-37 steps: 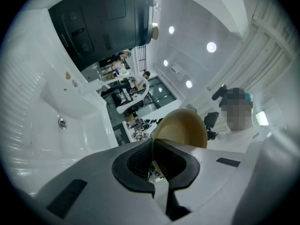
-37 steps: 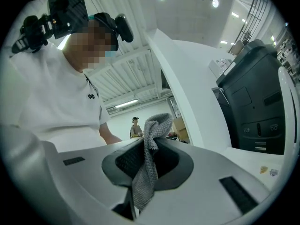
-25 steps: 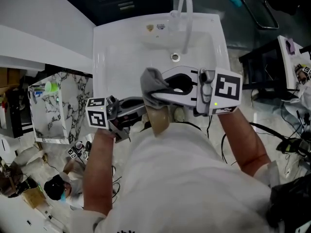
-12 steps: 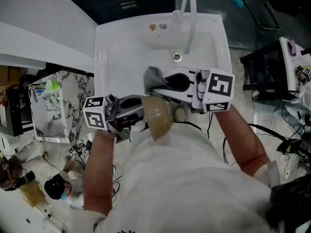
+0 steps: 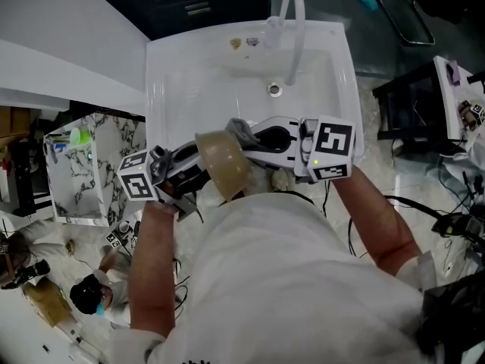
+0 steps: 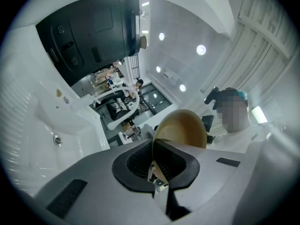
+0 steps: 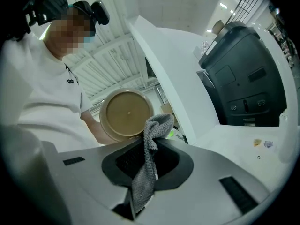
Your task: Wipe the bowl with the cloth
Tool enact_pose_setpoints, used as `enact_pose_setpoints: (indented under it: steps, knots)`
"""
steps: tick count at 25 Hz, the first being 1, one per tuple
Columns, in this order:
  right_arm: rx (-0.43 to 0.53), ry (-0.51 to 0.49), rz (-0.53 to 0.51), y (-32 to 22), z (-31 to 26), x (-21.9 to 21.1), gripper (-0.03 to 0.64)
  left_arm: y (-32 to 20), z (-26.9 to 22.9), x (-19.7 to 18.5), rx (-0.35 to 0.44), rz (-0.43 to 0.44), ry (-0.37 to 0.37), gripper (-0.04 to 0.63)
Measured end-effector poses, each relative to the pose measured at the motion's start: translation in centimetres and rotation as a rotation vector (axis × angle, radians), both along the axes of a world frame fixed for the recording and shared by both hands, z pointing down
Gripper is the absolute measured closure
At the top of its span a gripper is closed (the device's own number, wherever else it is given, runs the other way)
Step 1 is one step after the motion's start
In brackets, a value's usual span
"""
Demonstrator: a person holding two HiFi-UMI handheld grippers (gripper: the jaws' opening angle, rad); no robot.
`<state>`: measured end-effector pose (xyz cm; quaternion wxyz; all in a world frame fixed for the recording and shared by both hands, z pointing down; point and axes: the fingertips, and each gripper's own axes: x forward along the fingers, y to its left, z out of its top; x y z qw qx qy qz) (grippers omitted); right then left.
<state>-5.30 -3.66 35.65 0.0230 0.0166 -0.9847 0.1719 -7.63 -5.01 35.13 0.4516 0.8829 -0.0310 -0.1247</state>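
White sink [image 5: 174, 74] fills the top of the head view, with the faucet [image 5: 292, 21] at the back and the drain [image 5: 273, 89] below it. The person's white shirt covers the lower half, and both tools are held up over the sink's near edge.

Left gripper [image 6: 153, 146]: jaws almost together, pinching the rim of the tan bowl [image 5: 222, 165]. The bowl stands on edge in the air, clear of the basin.

Right gripper [image 7: 151, 146]: jaws clamped on the grey cloth [image 7: 159, 125], which hangs down between them with a bunched end sticking out past the tips.

In the right gripper view that bunched end sits right at the bowl's lower edge. The face turned to it looks like a flat disc with a centre dot, so probably the base, but I'm not sure. I can't confirm contact from any view.

Progress, as a judgement:
- Done: bowl picked up, cloth picked up, and the two brought together.
- Left: most or all of the wiping. No surface is visibly wiped.

Containers:
- Bowl: nothing visible in it or on it.
- Sink: no water seen in the part that shows. There are a couple of small bits on the back ledge [image 5: 242, 42], too small to identify. The near part is hidden behind the tools.
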Motion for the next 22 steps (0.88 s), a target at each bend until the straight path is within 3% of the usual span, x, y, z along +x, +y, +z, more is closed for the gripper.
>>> enact_pose_setpoints:
  steps: [12, 22]
  knots:
    - [-0.104, 0.0, 0.008, 1.7, 1.8, -0.2, 0.571, -3.7, 2.7, -1.6, -0.061, -0.154, -0.088, 0.577]
    - [-0.106, 0.002, 0.066, 1.3, 1.4, -0.3, 0.572, -5.7, 5.9, -2.9, -0.089, -0.177, -0.236, 0.577]
